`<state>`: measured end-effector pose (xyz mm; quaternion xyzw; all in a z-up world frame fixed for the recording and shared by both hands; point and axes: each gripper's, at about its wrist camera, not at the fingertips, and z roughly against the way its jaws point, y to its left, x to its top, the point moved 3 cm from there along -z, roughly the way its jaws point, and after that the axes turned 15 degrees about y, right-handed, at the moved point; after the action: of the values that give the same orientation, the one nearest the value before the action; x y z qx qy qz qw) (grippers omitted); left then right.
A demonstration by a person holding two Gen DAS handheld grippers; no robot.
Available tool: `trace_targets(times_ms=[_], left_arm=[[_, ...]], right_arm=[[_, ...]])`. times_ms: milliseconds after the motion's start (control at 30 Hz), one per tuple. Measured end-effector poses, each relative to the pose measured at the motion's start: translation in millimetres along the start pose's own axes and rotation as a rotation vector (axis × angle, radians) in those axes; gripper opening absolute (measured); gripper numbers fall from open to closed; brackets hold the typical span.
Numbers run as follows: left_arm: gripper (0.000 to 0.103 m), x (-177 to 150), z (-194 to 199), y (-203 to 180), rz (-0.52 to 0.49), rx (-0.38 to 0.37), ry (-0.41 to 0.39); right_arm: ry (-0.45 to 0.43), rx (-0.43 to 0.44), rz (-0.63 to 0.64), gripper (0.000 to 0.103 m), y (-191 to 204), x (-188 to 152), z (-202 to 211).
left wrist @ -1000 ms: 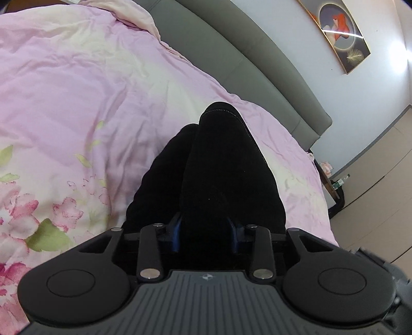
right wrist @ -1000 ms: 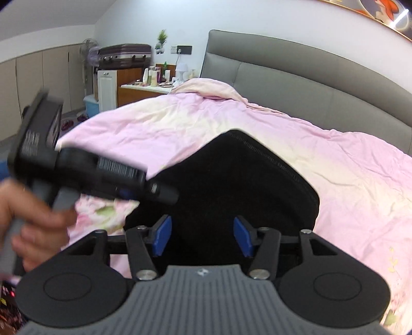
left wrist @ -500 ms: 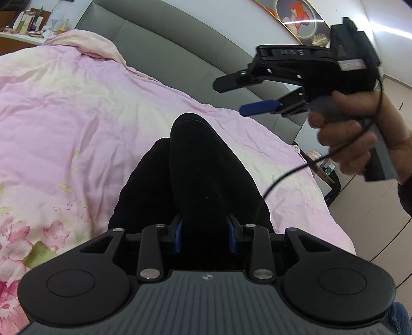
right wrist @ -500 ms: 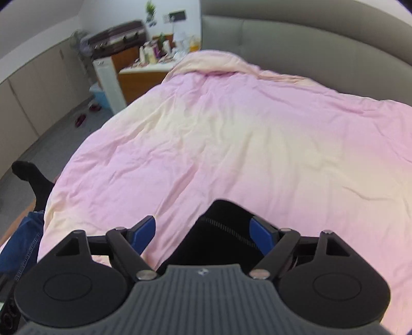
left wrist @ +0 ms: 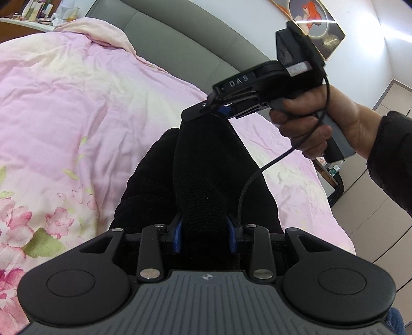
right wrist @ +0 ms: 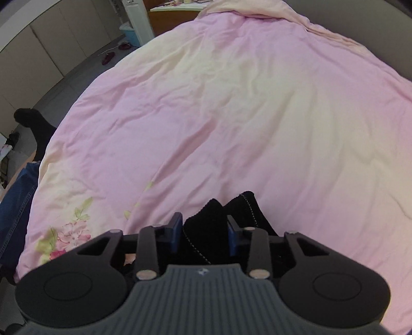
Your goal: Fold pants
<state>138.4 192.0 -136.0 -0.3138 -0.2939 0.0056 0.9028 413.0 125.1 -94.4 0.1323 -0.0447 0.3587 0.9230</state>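
Observation:
Black pants (left wrist: 206, 175) lie in a long bundle on the pink floral duvet (left wrist: 77, 103). My left gripper (left wrist: 204, 237) is shut on the near end, with the ribbed cloth bunched between its blue pads. At the far end, a hand (left wrist: 309, 123) holds my right gripper (left wrist: 216, 113), which tilts down onto the cloth. In the right wrist view, the right gripper (right wrist: 203, 234) has its jaws closing, and a stitched fold of the pants (right wrist: 206, 226) fills the gap between the pads.
A grey padded headboard (left wrist: 167, 38) runs behind the bed. The right gripper's cable (left wrist: 257, 175) hangs over the pants. Blue denim (right wrist: 18, 201) and a dark sock (right wrist: 33, 123) show at the bed's left edge. A bedside cabinet (right wrist: 167, 15) stands beyond the bed.
The right gripper swung across to the far end of the pants, opened wide, then came down and closed on the cloth. The left gripper kept its hold and rolled a little.

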Motion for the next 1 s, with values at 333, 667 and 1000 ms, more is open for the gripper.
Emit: trace_targets(times_ms=[333, 667, 1000], left_arm=[[0.036, 13.4, 43.1, -29.9, -0.016, -0.295, -0.061], [0.032, 25.0, 45.9, 54.2, 0.276, -0.142, -0.004], [0.016, 22.0, 37.9, 79.4, 0.255, 0.171, 0.010]], right_arm=[[-0.289, 0.231, -0.142, 0.024, -26.9, -75.8, 106.0], [-0.213, 0.203, -0.167, 0.021, 7.7, -8.6, 66.3], [-0.051, 0.034, -0.229, 0.023, 12.0, 45.1, -71.7]])
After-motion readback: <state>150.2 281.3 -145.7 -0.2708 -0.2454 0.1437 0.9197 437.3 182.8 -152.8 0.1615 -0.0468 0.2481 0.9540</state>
